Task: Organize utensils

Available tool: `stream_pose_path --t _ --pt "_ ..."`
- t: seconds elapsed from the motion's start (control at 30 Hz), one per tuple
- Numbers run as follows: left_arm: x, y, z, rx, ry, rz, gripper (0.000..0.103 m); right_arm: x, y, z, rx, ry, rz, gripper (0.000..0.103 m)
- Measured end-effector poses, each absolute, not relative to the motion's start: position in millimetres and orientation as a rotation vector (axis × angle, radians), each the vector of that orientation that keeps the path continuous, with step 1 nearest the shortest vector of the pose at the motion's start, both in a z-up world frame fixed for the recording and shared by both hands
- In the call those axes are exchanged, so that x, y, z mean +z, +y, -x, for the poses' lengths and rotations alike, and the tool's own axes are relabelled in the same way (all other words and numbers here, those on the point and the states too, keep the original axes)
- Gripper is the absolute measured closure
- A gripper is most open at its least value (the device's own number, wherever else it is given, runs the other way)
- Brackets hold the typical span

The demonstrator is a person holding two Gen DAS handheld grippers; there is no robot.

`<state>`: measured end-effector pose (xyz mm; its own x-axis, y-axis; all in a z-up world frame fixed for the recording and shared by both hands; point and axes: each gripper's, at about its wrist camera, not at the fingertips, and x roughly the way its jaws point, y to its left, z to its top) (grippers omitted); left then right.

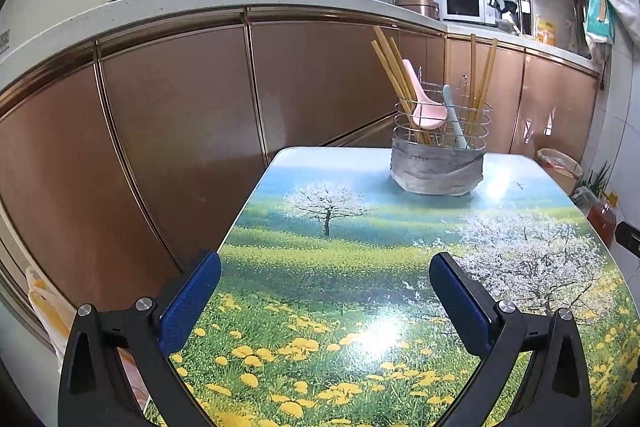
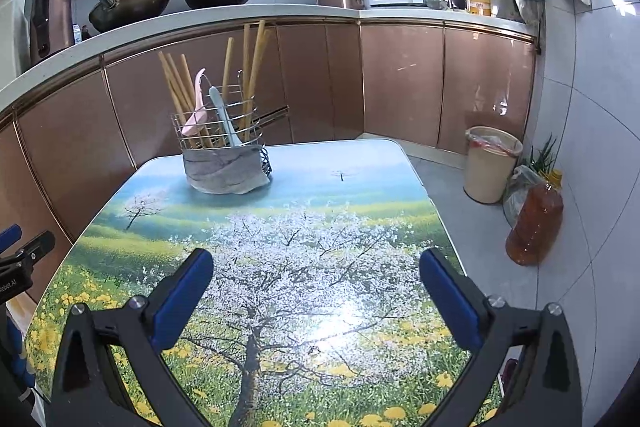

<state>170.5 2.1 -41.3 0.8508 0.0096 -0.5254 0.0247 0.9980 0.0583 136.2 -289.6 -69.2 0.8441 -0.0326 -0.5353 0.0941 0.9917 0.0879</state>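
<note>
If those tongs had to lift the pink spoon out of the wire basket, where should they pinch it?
Probably the handle of the pink spoon, coming from above. It leans up and left, clear of the wire basket rim, while its bowl hangs low, hemmed in by the chopsticks.

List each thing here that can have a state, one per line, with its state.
left gripper: open, empty, above the table.
right gripper: open, empty.
wire utensil holder: upright on the table, base wrapped in grey material.
chopsticks: standing in the holder, leaning.
pink spoon: in the holder.
pale blue spoon: in the holder.
</note>
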Motion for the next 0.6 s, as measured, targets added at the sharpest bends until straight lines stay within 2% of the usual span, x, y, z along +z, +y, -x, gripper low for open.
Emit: stream_pose_path --t 0.6 --pt "-42.8 17.5 -181.2 0.009 0.552 -0.056 0.000 -69.4 -290.0 -138.0 -0.061 0.559 -0.093 0.000"
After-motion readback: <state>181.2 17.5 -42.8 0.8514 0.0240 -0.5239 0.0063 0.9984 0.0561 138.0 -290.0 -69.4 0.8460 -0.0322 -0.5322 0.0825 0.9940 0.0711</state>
